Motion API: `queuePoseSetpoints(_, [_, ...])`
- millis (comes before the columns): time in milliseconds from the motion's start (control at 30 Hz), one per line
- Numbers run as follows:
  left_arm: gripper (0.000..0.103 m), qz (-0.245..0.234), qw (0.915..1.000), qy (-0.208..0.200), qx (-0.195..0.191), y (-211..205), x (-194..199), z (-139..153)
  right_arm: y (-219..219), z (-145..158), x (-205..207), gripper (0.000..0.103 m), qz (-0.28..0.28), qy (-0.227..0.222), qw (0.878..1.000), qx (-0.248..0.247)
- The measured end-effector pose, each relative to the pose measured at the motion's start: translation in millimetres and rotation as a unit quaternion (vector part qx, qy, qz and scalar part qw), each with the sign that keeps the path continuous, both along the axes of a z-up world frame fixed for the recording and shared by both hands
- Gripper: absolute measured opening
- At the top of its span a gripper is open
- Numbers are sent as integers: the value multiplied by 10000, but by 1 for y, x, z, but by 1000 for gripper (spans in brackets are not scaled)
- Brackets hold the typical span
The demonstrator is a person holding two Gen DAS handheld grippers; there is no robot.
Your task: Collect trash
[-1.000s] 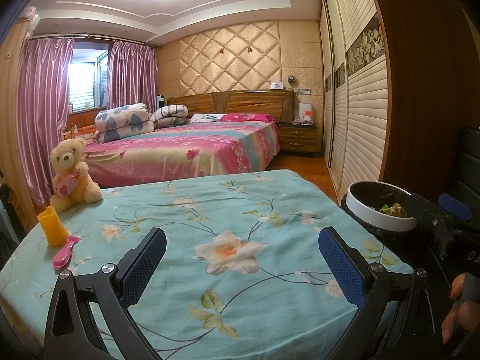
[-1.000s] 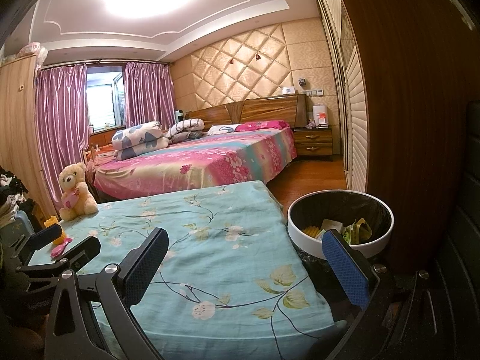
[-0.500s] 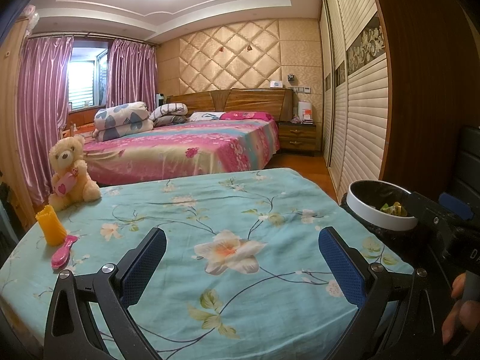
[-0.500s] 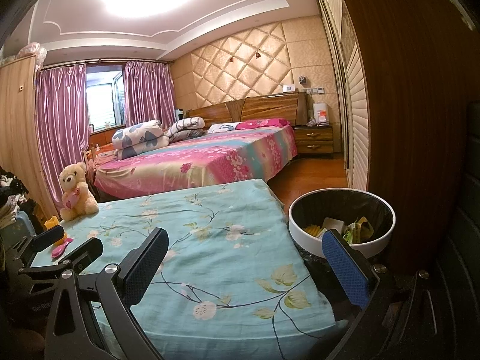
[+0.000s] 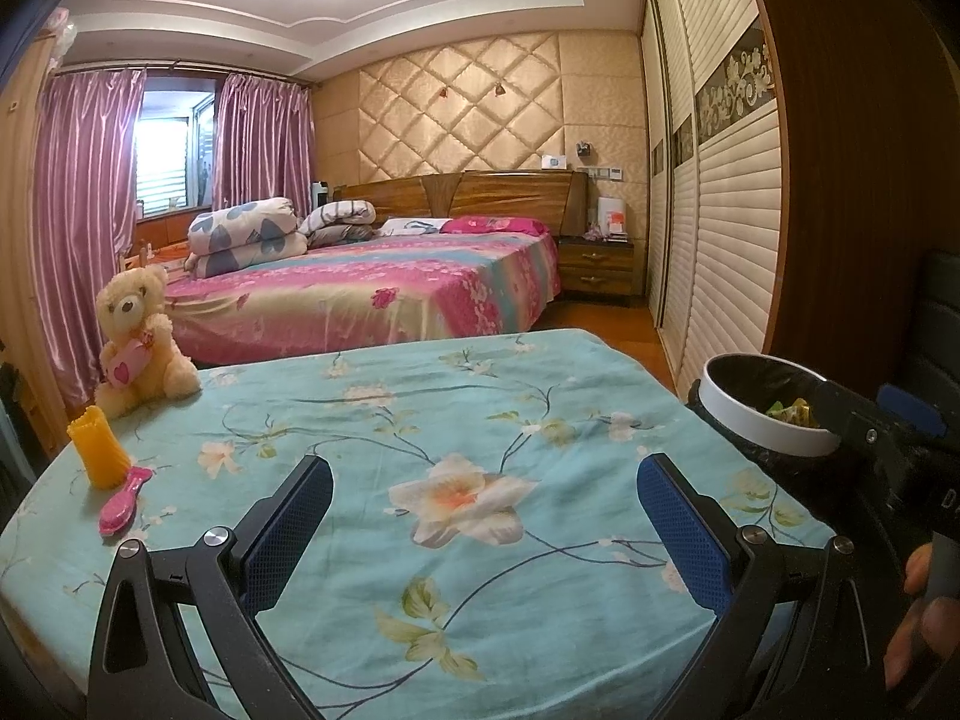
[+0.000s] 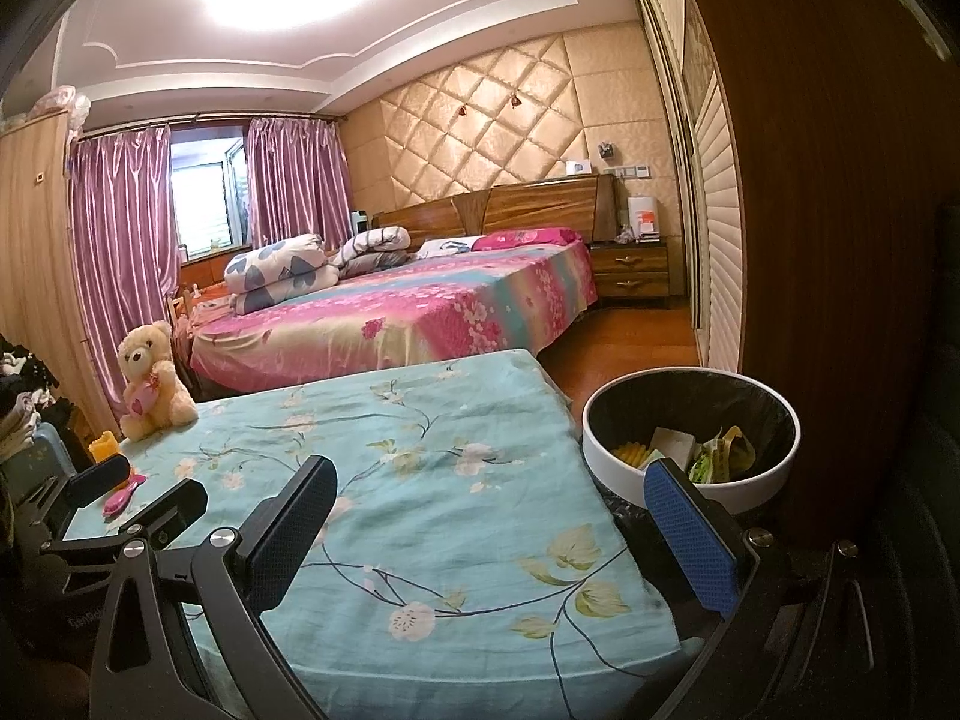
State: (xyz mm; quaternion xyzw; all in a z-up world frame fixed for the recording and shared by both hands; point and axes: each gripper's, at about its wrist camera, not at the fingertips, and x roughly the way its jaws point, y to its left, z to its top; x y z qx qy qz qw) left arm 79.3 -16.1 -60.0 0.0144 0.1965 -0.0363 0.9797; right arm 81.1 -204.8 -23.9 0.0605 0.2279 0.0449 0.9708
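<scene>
Both the left gripper (image 5: pixel 483 525) and right gripper (image 6: pixel 489 531) hover with fingers wide and empty over the near bed's floral sheet (image 5: pixel 480 420). Right, the trash bin (image 6: pixel 690 441) holds wrappers; far left sit only a comb (image 5: pixel 123 507) and teddy bear (image 5: pixel 141 339), probably keepsakes.

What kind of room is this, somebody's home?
Most likely a bedroom in a home. A made bed with a wooden headboard stands against a padded wall, a nightstand sits beside it, and pink curtains hang at the window. A teddy bear sits on the flowered cover nearby.
</scene>
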Motion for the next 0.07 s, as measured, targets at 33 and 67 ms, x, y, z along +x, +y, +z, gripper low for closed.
queuePoseSetpoints(33, [102, 11, 10000, 27, 13, 0, 1, -1, 0, -1, 1, 103, 5, 22, 10000, 7])
queuePoseSetpoints(67, [102, 15, 10000, 49, 15, 0, 2, -2, -1, -3, 3, 103, 11, 45, 10000, 12])
